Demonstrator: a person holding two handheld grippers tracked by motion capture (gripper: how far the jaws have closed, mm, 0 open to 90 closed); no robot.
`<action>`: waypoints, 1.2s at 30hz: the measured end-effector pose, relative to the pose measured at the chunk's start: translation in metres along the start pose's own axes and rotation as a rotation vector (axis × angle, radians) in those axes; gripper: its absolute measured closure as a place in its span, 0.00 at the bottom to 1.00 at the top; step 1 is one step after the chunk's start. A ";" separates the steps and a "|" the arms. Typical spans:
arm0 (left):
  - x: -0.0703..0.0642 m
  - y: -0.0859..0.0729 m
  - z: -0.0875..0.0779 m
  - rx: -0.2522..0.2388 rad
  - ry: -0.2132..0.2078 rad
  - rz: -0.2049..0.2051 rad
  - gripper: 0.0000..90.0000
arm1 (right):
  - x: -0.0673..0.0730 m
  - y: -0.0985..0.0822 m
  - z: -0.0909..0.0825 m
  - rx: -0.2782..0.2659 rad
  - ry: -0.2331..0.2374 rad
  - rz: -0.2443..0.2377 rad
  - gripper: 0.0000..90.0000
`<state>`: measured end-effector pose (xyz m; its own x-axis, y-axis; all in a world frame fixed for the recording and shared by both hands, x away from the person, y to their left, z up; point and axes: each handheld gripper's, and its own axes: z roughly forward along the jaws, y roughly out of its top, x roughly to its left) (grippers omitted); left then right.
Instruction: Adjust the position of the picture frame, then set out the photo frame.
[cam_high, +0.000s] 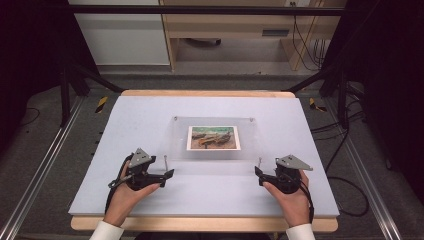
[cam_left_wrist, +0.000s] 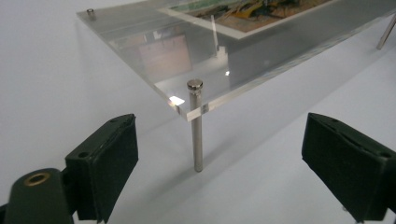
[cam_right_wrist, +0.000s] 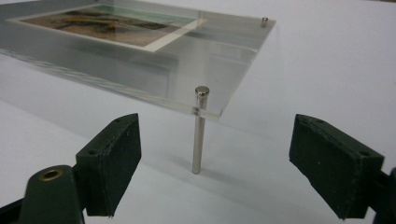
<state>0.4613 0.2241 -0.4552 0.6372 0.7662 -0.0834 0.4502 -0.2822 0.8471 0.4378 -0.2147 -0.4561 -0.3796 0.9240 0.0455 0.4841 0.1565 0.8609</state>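
Observation:
A clear acrylic plate (cam_high: 180, 142) stands raised on thin metal pins at its corners, with a colourful picture (cam_high: 213, 138) lying at its middle. My left gripper (cam_high: 169, 173) is just in front of the near left pin (cam_high: 165, 162). In the left gripper view that pin (cam_left_wrist: 198, 135) stands between and beyond the wide-apart jaws of the open left gripper (cam_left_wrist: 219, 168), untouched. My right gripper (cam_high: 258, 172) faces the near right pin (cam_high: 259, 164). In the right gripper view this pin (cam_right_wrist: 200, 135) also stands free beyond the open right gripper (cam_right_wrist: 217, 163), under the plate's corner (cam_right_wrist: 210, 60).
The plate rests on a white board (cam_high: 125, 120) that covers a wooden table (cam_high: 200, 223). Black frame posts (cam_high: 65, 85) stand at the far corners, and cables (cam_high: 345, 165) trail over the floor on the right. Shelving (cam_high: 225, 30) lies beyond the table.

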 end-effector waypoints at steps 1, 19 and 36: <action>0.000 0.001 -0.001 -0.013 -0.009 0.002 0.10 | 0.000 0.001 -0.001 -0.005 -0.004 0.002 0.18; 0.002 0.010 -0.016 -0.125 -0.031 -0.022 0.07 | -0.001 0.009 -0.009 -0.079 -0.026 0.037 0.17; 0.014 0.060 -0.003 -0.040 0.010 -0.047 0.16 | 0.004 0.058 0.003 0.011 0.068 -0.074 0.17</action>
<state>0.4952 0.2199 -0.4037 0.6094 0.7839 -0.1186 0.4542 -0.2226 0.8626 0.4668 -0.2003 -0.4080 -0.4667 0.8843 0.0168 0.4615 0.2273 0.8575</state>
